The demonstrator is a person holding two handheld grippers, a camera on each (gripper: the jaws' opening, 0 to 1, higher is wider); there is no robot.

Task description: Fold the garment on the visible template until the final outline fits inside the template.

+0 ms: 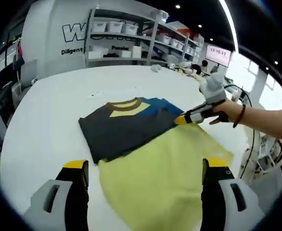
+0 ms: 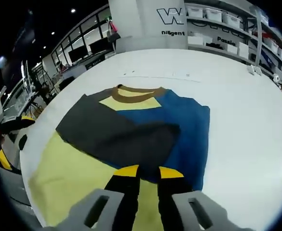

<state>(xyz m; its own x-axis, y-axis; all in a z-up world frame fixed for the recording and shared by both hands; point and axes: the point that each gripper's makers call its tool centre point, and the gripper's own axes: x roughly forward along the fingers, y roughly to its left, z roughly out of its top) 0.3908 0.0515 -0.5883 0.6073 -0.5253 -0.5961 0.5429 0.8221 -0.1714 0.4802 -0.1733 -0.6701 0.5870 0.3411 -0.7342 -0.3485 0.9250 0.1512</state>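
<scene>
The garment point(image 1: 126, 127) point(image 2: 145, 125) is dark grey and blue, with a brown collar and a yellow neck patch. It lies partly folded, a grey part laid over the blue, its near half on the yellow-green template point(image 1: 165, 178) point(image 2: 68, 173). My left gripper point(image 1: 146, 163) hovers open and wide over the template, holding nothing. My right gripper point(image 2: 149, 172) has its jaws drawn close together at the garment's blue hem. In the left gripper view the right gripper point(image 1: 181, 120) touches that same edge, held by a hand point(image 1: 227, 111).
The white table point(image 1: 44, 120) point(image 2: 247, 120) spreads wide around the cloth. Shelves with white bins point(image 1: 126, 38) stand behind its far edge. A cable runs down from the wrist at the right, and workstations with monitors point(image 2: 90, 48) line the far side.
</scene>
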